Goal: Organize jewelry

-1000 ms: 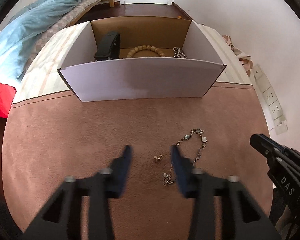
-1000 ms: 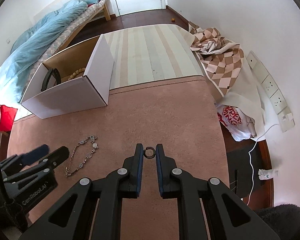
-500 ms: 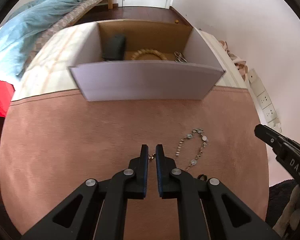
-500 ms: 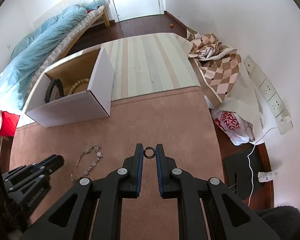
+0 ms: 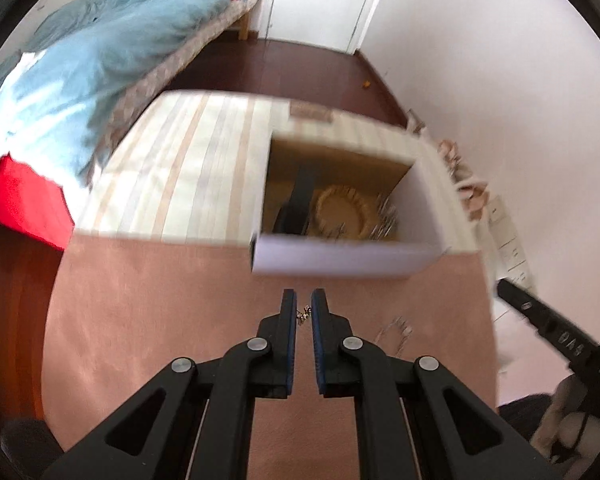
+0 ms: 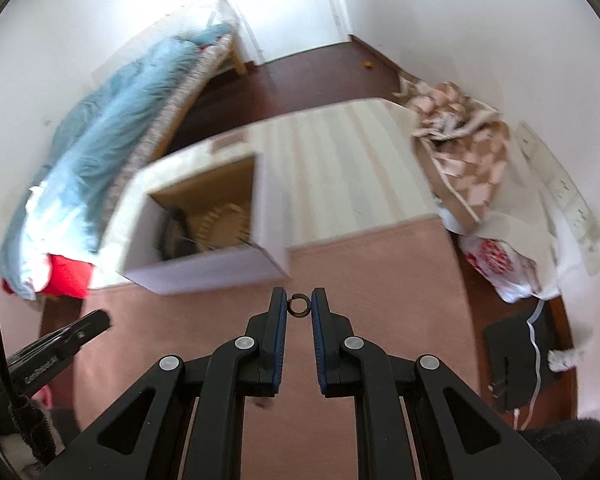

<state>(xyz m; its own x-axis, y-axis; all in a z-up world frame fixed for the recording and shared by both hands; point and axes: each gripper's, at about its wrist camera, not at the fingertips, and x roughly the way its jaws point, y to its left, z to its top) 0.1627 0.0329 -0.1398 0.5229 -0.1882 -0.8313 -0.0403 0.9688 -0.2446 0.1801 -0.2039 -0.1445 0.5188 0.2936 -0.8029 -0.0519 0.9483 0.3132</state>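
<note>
My left gripper (image 5: 303, 314) is shut on a small gold earring (image 5: 303, 315) and holds it above the pink rug. My right gripper (image 6: 299, 306) is shut on a dark ring (image 6: 299, 305), also lifted. The white cardboard box (image 5: 340, 258) lies ahead of both; it holds a black band (image 5: 300, 200), a wooden bead bracelet (image 5: 342, 210) and silver jewelry (image 5: 386, 216). The box also shows in the right wrist view (image 6: 204, 272). A silver chain bracelet (image 5: 396, 330) lies on the rug, right of the left gripper.
The pink rug (image 5: 160, 312) meets a striped mat (image 5: 188, 176). A bed with a blue duvet (image 5: 80, 72) is at the left. A checked cloth (image 6: 464, 144) and a plastic bag (image 6: 496, 260) lie at the right by the wall.
My left gripper closed on the earring and lifted it off the rug. Both grippers have risen and moved towards the box, with the ring still in the right one.
</note>
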